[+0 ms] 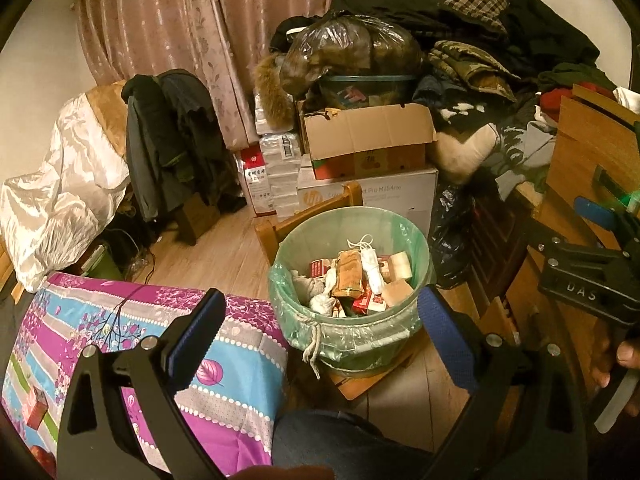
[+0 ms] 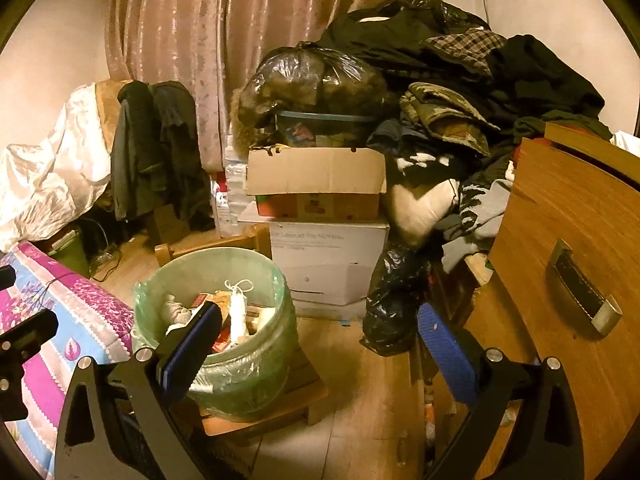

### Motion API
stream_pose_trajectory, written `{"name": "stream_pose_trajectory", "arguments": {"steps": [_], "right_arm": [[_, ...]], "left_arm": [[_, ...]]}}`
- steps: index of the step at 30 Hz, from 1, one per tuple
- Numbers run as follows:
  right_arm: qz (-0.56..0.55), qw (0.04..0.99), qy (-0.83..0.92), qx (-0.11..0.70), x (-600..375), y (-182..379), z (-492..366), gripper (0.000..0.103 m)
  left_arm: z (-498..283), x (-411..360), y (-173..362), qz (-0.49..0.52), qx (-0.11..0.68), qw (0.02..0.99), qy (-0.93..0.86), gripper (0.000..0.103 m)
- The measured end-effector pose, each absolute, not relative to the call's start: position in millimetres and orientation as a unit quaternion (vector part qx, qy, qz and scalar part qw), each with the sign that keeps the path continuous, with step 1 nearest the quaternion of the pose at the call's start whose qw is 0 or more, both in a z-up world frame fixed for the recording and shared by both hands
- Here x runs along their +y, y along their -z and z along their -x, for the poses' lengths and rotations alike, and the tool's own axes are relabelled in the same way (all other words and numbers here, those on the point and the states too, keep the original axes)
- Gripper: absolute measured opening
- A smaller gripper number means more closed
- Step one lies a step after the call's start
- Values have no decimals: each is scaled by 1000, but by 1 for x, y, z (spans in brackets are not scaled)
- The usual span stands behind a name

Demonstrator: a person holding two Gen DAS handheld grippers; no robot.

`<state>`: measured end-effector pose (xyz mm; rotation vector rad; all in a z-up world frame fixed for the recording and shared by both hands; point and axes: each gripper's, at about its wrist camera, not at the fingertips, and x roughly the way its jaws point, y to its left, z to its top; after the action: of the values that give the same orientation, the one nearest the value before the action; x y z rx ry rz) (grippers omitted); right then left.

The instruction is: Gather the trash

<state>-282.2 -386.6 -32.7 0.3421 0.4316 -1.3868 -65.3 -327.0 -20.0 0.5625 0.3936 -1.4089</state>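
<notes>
Trash bin (image 1: 352, 280), round, lined with a pale green plastic bag (image 1: 416, 240) folded over the rim and tied by a cord (image 1: 314, 346) at the front; it stands on a low wooden stool (image 2: 280, 408) on the wood-plank floor (image 1: 224, 256). Contents, filled to roughly the rim: crumpled white tissues (image 1: 316, 292), red and white cartons (image 1: 370, 300), a brown paper packet (image 1: 348, 274), a face mask with loops (image 1: 366, 248). Left claw (image 1: 320, 336): blue-padded fingers spread wide, nothing between them, held above and just short of the bin, framing its near rim. Right claw (image 2: 320, 344): likewise spread wide and empty, its left finger overlapping the bin's near edge in the right wrist view, its right finger beside a wooden cabinet (image 2: 560, 240) with a metal handle (image 2: 584, 288). The right claw also appears at the right edge of the left wrist view, with a hand (image 1: 624, 364) behind it. Left of the bin: a bed with a purple, blue and grey floral cover (image 1: 120, 332). Behind the bin: a white printer box (image 2: 328, 256), an open cardboard box (image 1: 368, 136) on it, topped by a basin and a filled clear plastic bag (image 1: 352, 48). Right of the boxes: a heap of dark clothing (image 2: 460, 80) and a black plastic bag (image 2: 392, 296) on the floor. Rear: pink curtains (image 1: 172, 32), jackets draped over a chair (image 1: 172, 136).
</notes>
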Motion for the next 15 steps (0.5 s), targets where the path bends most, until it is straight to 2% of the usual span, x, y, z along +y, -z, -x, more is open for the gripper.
{"name": "stream_pose_trajectory", "arguments": {"steps": [15], "right_arm": [[-151, 755, 607, 195, -384, 25, 272, 98]], "left_arm": [[63, -326, 20, -250, 172, 716, 629, 93]]}}
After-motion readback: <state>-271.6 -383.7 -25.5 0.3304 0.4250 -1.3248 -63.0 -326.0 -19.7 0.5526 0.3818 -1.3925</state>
